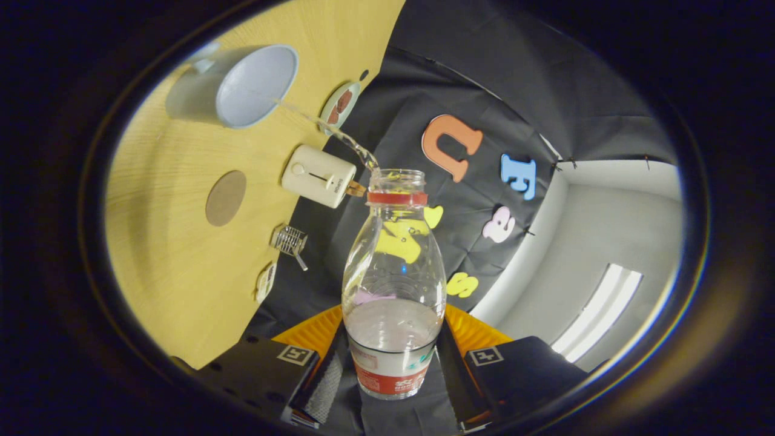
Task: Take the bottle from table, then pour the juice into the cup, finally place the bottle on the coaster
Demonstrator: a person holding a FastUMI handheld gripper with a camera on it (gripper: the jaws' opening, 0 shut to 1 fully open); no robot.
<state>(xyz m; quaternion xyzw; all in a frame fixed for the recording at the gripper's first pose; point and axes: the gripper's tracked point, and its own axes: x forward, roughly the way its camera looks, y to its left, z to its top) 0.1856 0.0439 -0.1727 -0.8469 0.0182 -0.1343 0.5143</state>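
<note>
The gripper (pixel 392 378) pinches the clear plastic bottle (pixel 393 284) with a red neck ring between both fingers. A thin stream (pixel 327 128) arcs from its open mouth into the pale blue cup (pixel 233 88) on the wooden worktop (pixel 163 254), beyond the round brown coaster (pixel 226 198).

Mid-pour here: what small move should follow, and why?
Probably hold the tilt a little longer: the gripper is shut on the clear plastic bottle, a thin stream arcs into the pale blue cup, and liquid remains in the bottle.
</note>
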